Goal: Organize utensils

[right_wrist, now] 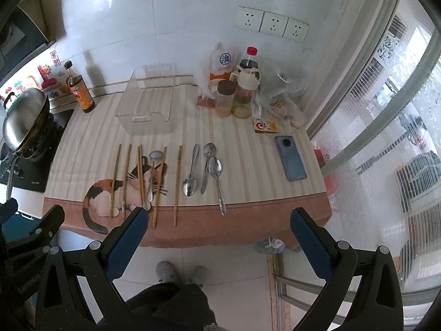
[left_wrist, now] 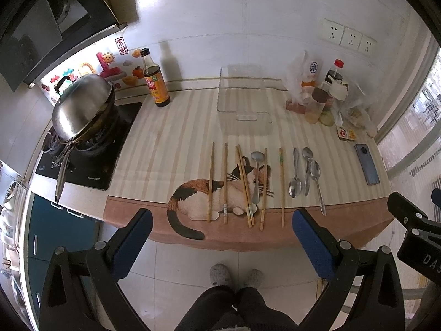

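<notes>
Several wooden chopsticks (left_wrist: 211, 182) (right_wrist: 116, 180) and several metal spoons (left_wrist: 295, 176) (right_wrist: 192, 171) lie in a row on the cat-print cloth of the table (left_wrist: 154, 143) (right_wrist: 248, 143). A clear plastic bin (left_wrist: 242, 96) (right_wrist: 147, 102) stands behind them near the wall. My left gripper (left_wrist: 222, 220) is open and empty, held in front of the table's near edge. My right gripper (right_wrist: 217, 220) is open and empty, also in front of the near edge, to the right of the left one.
A lidded wok (left_wrist: 82, 107) sits on a stove (left_wrist: 82, 165) at the left. A sauce bottle (left_wrist: 155, 80) stands by the wall. Jars, bottles and bags (right_wrist: 239, 91) crowd the back right. A phone (right_wrist: 290, 157) lies at the right. A window (right_wrist: 386, 110) is at the right.
</notes>
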### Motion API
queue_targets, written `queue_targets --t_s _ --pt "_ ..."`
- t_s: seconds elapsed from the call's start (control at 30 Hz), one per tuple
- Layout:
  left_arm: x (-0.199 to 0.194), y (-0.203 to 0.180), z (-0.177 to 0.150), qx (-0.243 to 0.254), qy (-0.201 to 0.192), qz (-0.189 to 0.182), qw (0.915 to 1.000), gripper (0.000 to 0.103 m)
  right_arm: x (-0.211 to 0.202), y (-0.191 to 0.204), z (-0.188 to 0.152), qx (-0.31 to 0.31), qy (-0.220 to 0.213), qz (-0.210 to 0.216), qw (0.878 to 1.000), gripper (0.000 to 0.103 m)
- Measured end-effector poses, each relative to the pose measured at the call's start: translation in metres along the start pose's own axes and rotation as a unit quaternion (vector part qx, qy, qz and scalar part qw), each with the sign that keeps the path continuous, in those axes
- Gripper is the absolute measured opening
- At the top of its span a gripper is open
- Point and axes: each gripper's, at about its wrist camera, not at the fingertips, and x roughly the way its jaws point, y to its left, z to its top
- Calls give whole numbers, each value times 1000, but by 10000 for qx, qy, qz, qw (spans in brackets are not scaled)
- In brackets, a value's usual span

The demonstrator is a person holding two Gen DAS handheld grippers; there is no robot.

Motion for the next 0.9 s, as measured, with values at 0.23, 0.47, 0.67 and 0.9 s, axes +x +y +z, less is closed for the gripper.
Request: queue_targets --t_s 0.23,0.47,0.67,0.9 --pt "3 3 -1 -5 1 -14 10000 103 0 -1 0 11 -9 0 10000 103" --pt "4 2 0 -17 -15 -40 10000 103 2 -5 2 44 -21 9 10000 103" --pt "4 0 1 -45 -6 -67 10000 103 3 -7 4 88 -11 50 9999 103" --pt "7 0 3 -138 -157 24 9998 103 7 -9 7 113 -63 96 9999 103"
